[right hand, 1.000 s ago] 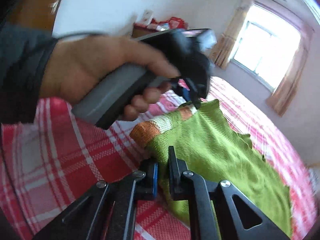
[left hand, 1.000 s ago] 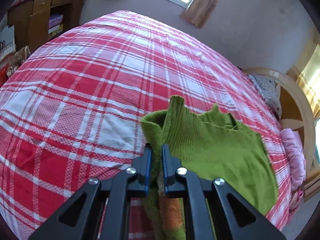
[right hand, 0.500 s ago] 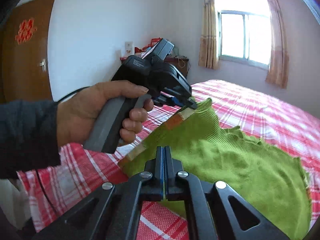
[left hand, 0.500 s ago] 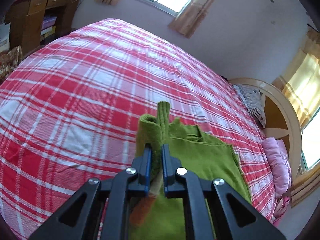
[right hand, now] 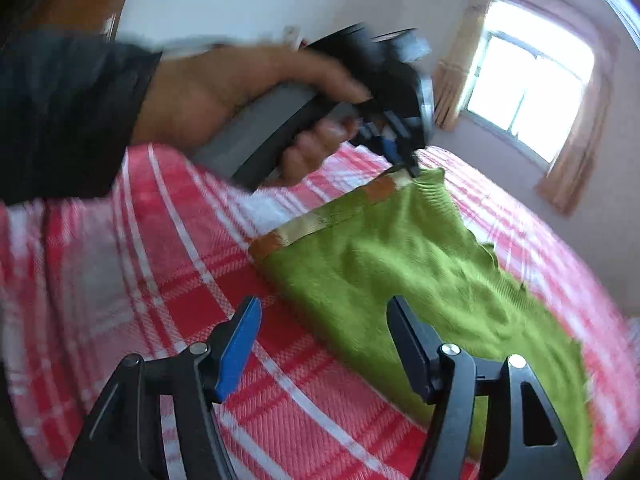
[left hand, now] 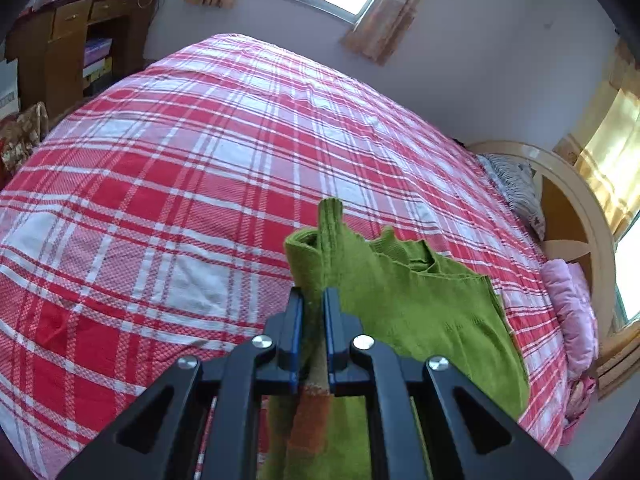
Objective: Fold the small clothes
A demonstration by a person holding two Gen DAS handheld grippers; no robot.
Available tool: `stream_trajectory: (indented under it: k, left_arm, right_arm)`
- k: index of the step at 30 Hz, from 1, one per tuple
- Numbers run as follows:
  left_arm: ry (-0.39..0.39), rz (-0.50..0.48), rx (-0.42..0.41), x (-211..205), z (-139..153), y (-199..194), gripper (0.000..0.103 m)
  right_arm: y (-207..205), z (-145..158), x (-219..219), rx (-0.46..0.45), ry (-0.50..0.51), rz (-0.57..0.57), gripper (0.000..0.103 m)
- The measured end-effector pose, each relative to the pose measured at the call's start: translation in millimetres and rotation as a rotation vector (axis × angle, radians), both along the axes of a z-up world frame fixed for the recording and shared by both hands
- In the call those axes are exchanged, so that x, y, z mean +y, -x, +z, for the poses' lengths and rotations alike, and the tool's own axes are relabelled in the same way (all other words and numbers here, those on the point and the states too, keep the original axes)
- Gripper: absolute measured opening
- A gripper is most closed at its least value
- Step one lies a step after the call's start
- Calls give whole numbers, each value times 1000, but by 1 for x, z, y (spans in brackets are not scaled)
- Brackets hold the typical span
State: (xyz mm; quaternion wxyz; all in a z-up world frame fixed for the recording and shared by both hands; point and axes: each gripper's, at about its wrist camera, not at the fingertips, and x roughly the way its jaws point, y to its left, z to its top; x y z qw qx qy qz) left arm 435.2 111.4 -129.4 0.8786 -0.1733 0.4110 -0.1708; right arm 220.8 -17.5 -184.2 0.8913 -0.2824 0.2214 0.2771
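Note:
A small green knitted garment point(left hand: 420, 304) with an orange and cream striped band lies partly on the red plaid bed. My left gripper point(left hand: 312, 300) is shut on its bunched upper corner, lifting that edge off the bed. In the right wrist view the same garment point(right hand: 400, 272) spreads to the right, and the left gripper point(right hand: 408, 162), held by a hand point(right hand: 224, 92), pinches its far corner by the striped band. My right gripper point(right hand: 320, 328) is opening, its jaws wide apart above the garment's near edge, with nothing pressed between the pads.
The red and white plaid bedspread point(left hand: 180, 168) covers the whole bed. A wooden headboard point(left hand: 576, 208) with a grey pillow and pink cloth stands at the right. A wooden desk point(left hand: 68, 48) stands far left under the window wall.
My right gripper has let go of the garment's near edge and its jaws have spread wide. The left gripper keeps its grip on the corner.

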Motion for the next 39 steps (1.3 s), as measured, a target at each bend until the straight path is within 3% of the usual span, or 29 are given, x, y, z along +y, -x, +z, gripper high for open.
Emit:
stream_trajectory:
  k: [5, 10, 11, 13, 14, 19, 23, 33, 39]
  left_arm:
    - [68, -16, 10, 15, -15, -5, 10]
    - [123, -29, 32, 25, -33, -11, 10]
    - [130, -31, 35, 26, -35, -11, 10]
    - [143, -34, 40, 29, -38, -11, 10]
    - [142, -34, 42, 29, -39, -11, 10]
    - [165, -25, 44, 30, -31, -4, 10]
    - [169, -23, 0, 15, -6, 0, 10]
    - [130, -79, -126, -66, 73, 7, 10]
    - [103, -132, -154, -119, 87, 2, 10]
  right_arm:
    - [-16, -21, 43, -55, 183, -43, 66]
    - [-35, -23, 71, -88, 236, -45, 64]
    - [-40, -24, 74, -93, 238, -37, 59]
    - [-44, -24, 78, -57, 237, -10, 14]
    - [-43, -24, 78, -51, 233, -5, 14]
    - [-34, 5, 48, -53, 84, 5, 10]
    - [-38, 35, 6, -33, -76, -27, 9]
    - [-36, 80, -126, 39, -448, -70, 9]
    - [-42, 83, -180, 72, -605, -106, 9]
